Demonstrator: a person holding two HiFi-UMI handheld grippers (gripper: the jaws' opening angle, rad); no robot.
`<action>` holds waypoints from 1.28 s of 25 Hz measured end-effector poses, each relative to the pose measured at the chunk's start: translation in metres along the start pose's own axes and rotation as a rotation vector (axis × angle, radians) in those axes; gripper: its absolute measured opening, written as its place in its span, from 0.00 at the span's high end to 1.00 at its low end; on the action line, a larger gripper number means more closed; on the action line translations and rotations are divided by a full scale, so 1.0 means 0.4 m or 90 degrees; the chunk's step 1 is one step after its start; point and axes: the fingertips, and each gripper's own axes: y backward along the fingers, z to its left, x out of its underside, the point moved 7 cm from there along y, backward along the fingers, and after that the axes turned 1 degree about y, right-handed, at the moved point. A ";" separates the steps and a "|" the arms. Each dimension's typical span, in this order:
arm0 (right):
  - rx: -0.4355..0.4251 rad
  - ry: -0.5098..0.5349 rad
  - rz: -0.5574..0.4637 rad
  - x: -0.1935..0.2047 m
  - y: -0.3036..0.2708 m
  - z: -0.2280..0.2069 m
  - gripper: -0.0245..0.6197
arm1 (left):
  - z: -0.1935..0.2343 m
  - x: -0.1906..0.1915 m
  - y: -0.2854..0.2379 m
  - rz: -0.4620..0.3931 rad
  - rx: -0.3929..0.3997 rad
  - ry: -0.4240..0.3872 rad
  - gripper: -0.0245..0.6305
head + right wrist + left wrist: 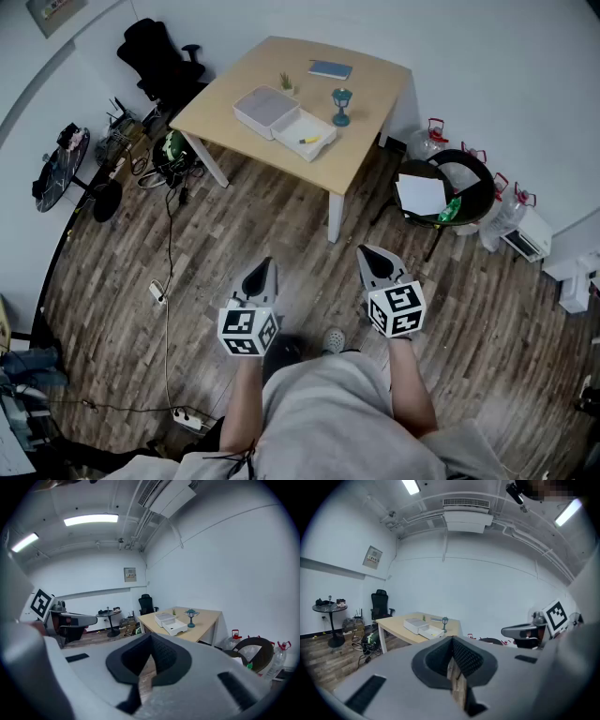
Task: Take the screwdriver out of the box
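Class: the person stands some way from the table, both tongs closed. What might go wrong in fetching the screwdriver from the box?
The lantern stands close beside the box; a reaching arm might topple it. The screwdriver is small and lies flat in the box; the right tongs might push it rather than grip it.

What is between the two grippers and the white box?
Wooden floor, then some bare tabletop, lie before the box, as the head view shows.
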 end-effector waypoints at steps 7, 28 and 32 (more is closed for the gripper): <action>0.037 -0.043 -0.013 0.001 0.033 -0.067 0.96 | -0.050 0.001 -0.034 0.011 0.000 -0.010 0.95; 0.000 -0.130 0.000 0.036 -0.047 -0.202 0.77 | 0.006 -0.002 -0.178 0.049 -0.023 -0.010 0.81; 0.001 -0.121 0.011 0.008 -0.127 -0.244 0.77 | 0.049 -0.007 -0.255 0.054 -0.025 0.006 0.81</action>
